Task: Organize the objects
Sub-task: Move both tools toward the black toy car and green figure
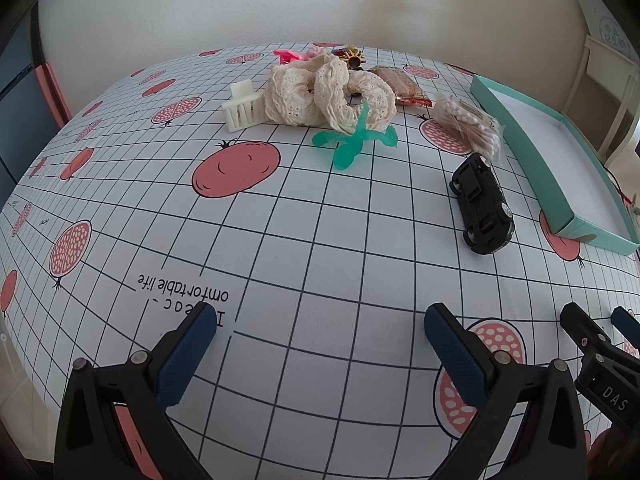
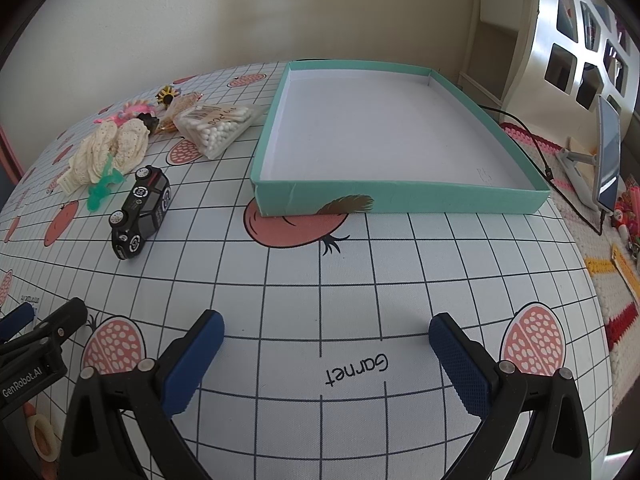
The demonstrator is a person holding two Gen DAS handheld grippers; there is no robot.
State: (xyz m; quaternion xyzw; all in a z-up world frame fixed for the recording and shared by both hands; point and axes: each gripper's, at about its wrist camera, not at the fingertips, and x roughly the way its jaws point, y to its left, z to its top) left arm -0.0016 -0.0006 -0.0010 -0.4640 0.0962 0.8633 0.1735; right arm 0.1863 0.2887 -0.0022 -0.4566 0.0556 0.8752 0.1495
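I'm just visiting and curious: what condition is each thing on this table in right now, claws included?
Left claw: open, holding nothing.
Right claw: open, holding nothing.
Teal box: lidless, nothing inside.
Black toy car: upright on its wheels, outside the box.
Cotton swab bag: lying flat beside the box.
Cream lace scrunchies: heaped together.
Green plastic toy: leaning against the scrunchies.
White hair claw clip: closed.

Low twin views, shared toy car (image 1: 482, 204)
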